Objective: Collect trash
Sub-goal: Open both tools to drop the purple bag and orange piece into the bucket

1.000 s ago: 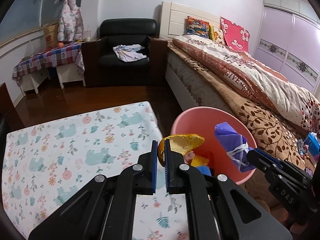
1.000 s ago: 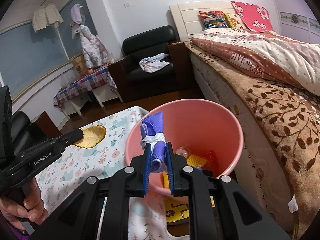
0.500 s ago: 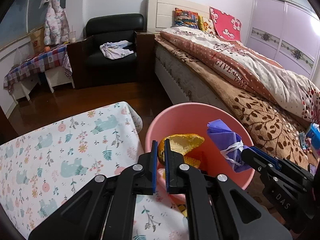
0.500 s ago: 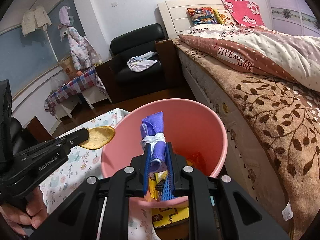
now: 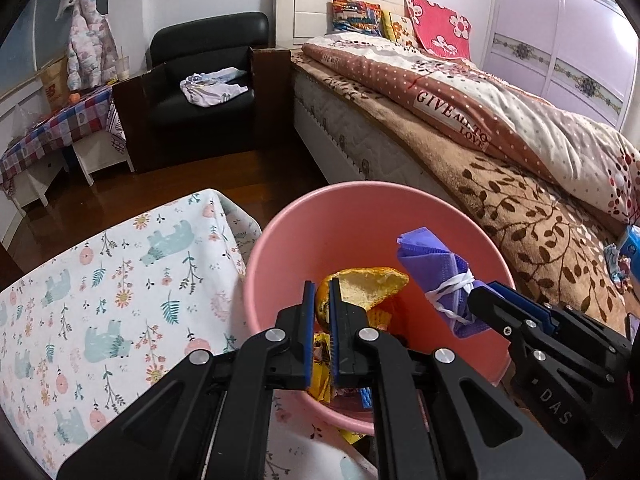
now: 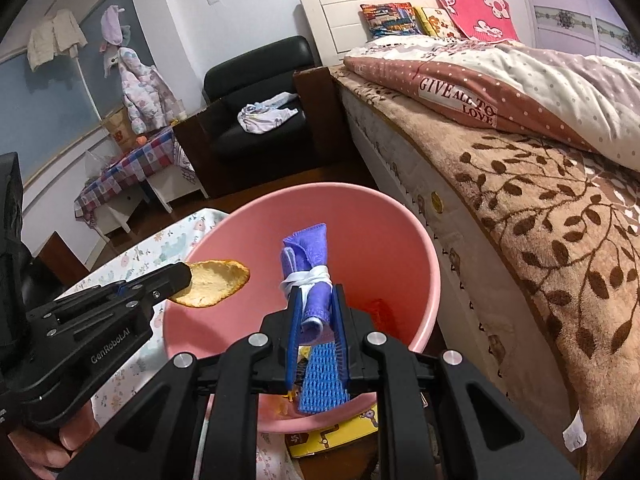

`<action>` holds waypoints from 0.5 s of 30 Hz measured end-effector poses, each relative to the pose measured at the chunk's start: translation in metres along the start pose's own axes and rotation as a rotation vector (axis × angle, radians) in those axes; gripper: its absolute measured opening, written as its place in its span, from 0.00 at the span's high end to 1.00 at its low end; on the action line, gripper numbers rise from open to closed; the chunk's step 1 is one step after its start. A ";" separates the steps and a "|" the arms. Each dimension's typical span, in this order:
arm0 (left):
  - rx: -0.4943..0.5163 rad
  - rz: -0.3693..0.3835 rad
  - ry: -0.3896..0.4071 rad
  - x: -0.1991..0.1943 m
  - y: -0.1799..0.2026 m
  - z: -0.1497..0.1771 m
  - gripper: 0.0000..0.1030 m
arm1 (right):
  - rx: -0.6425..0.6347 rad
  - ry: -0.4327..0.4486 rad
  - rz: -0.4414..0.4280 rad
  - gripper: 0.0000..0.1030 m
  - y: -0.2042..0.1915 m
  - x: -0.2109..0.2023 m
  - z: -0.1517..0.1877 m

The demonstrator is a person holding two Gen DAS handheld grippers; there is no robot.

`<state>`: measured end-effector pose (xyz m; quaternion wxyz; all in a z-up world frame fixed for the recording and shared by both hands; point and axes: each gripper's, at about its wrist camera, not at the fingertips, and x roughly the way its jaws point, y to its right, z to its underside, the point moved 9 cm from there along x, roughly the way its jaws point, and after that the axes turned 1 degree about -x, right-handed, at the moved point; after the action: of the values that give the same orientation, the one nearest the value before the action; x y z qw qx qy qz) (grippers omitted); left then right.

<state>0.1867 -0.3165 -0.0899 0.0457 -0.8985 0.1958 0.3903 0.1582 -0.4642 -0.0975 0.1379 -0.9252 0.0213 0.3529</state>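
Note:
A pink bin [image 5: 360, 216] stands between the table and the bed; it also shows in the right wrist view [image 6: 304, 212]. My left gripper [image 5: 323, 300] is shut on an orange peel [image 5: 368, 286] and holds it over the bin's opening. The peel shows in the right wrist view [image 6: 214, 282] too, with the left gripper [image 6: 182, 276] behind it. My right gripper [image 6: 316, 300] is shut on a folded purple mask [image 6: 310, 264] with a white strap, also above the bin. The mask [image 5: 434, 276] and right gripper [image 5: 480, 292] show in the left wrist view. Yellow wrappers and blue foam netting [image 6: 322, 376] lie in the bin.
A table with an animal-print cloth [image 5: 100, 288] lies left of the bin. The bed [image 5: 500, 140] with a brown leaf blanket is on the right. A black armchair [image 5: 204, 80] and a small checked table [image 5: 56, 124] stand at the back. A yellow box [image 6: 332, 432] lies under the bin.
Both grippers have moved forward and right, from over the table's edge to over the bin. Each still holds its piece of trash.

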 end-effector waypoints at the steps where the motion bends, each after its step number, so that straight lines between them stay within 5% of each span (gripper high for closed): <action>1: 0.000 0.002 -0.004 0.002 0.001 0.001 0.94 | 0.001 -0.003 0.001 0.86 0.000 0.001 0.001; 10: -0.005 0.019 -0.027 0.013 0.004 0.005 0.94 | -0.002 -0.018 0.009 0.85 0.004 0.010 0.005; 15: -0.009 0.039 -0.016 0.010 0.006 0.004 0.66 | 0.002 -0.023 0.013 0.85 0.006 0.014 0.006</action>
<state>0.1881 -0.3244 -0.0992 0.0354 -0.8916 0.2111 0.3991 0.1636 -0.4675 -0.1126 0.1370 -0.9208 0.0260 0.3643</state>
